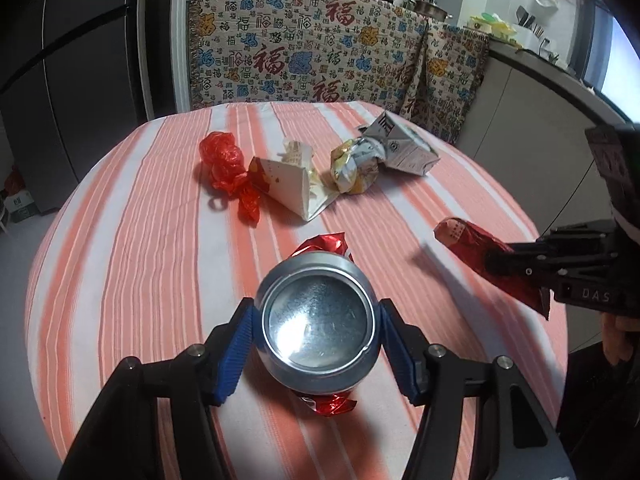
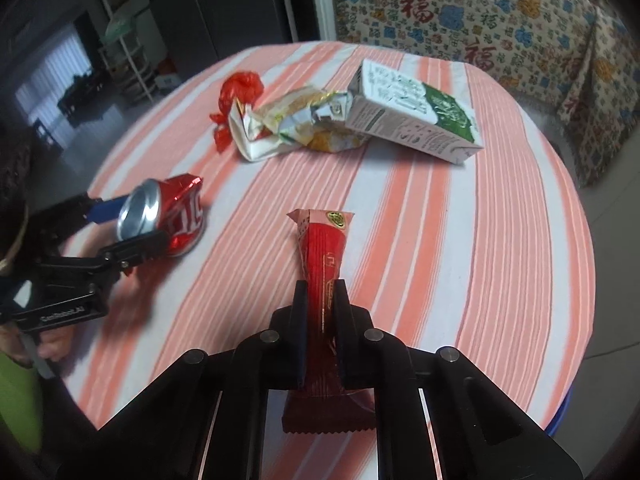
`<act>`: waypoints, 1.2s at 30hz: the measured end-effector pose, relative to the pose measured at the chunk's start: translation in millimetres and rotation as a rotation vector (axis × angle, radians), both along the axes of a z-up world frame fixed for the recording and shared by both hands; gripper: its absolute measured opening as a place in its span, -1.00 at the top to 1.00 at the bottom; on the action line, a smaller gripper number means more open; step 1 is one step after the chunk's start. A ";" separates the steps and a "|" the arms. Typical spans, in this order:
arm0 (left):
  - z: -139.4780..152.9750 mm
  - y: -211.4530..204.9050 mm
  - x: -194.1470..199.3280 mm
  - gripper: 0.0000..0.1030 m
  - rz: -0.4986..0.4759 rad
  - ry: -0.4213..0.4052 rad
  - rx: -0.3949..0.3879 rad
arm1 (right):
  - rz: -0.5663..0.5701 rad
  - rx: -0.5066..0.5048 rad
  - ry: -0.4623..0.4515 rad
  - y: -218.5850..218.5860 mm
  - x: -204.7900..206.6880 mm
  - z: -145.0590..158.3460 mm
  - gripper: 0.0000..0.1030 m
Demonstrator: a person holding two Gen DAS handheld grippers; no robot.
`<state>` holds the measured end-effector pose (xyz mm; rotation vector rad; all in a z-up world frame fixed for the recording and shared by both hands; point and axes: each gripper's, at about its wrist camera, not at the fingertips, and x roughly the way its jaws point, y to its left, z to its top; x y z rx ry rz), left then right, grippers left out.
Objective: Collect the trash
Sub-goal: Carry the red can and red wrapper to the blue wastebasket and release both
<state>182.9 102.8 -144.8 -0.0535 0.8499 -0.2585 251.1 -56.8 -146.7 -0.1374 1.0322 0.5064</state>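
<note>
Up close, the left wrist view shows only the silver base of the can (image 1: 318, 322), clamped between the blue pads of the left gripper (image 1: 316, 344); the right wrist view shows the same can from the side, red and crumpled, just above the striped tablecloth (image 2: 460, 240) at the left. The can's long axis runs along the fingers, base toward the camera, far end tilted down to the cloth. The right gripper (image 2: 322, 320) is clenched on a red snack wrapper (image 2: 322, 256), which only its own view shows end to end: long axis straight ahead along the fingers, crimped tip pointing to the far pile. Counted: one can, one held wrapper, and four pieces at the far side of the table, namely one milk carton (image 2: 412, 120), one crushed yellow packet (image 2: 304, 120), one folded white paper box (image 1: 286, 184) and one red plastic bag (image 1: 226, 164).
</note>
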 end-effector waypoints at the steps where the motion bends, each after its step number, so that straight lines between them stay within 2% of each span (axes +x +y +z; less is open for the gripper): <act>1: 2.4 -1.1 -1.3 -0.20 -0.006 -0.006 -0.018 | -0.004 0.009 -0.002 -2.2 -2.7 2.0 0.84; 4: 7.4 -8.5 -6.3 -0.20 -0.030 -0.024 -0.046 | -0.015 0.035 -0.009 -10.3 -11.5 7.8 0.85; 9: 5.7 -31.0 -12.3 -0.20 -0.061 -0.016 -0.049 | -0.051 0.095 -0.012 -31.2 -19.6 16.2 0.86; 17: 7.3 -72.5 -15.8 -0.20 -0.096 -0.001 -0.019 | -0.118 0.166 0.001 -69.4 -24.9 20.7 0.86; 22: 13.9 -97.7 -15.6 -0.20 -0.115 0.011 -0.014 | -0.161 0.177 -0.012 -98.7 -28.4 25.7 0.86; 31: 44.5 -183.5 -9.5 -0.20 -0.256 -0.024 -0.010 | -0.303 0.150 -0.062 -189.3 -41.2 41.0 0.87; 36: 46.4 -243.5 2.7 -0.20 -0.332 -0.016 -0.021 | -0.395 0.124 -0.068 -245.8 -45.4 41.2 0.86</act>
